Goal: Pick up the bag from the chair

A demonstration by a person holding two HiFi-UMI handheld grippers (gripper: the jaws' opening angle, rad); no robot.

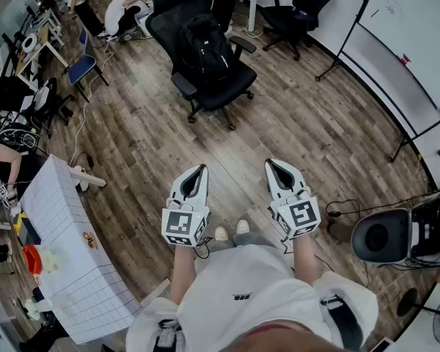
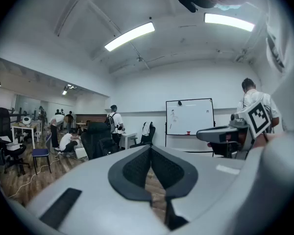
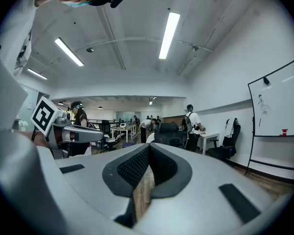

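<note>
Left tongs (image 1: 202,169) and right tongs (image 1: 270,163) clenched empty; black bag (image 1: 204,50) barely distinct against black chair (image 1: 233,88).

No legible text; whiteboard (image 2: 188,116) scribbles, shirt logo (image 1: 242,297) too small to read

A big whiteboard (image 1: 411,28) stands on the wooden floor (image 1: 315,130). Well apart from the whiteboard, across the floor, are a blue chair (image 1: 83,68) and a white checked surface (image 1: 73,240).
</note>
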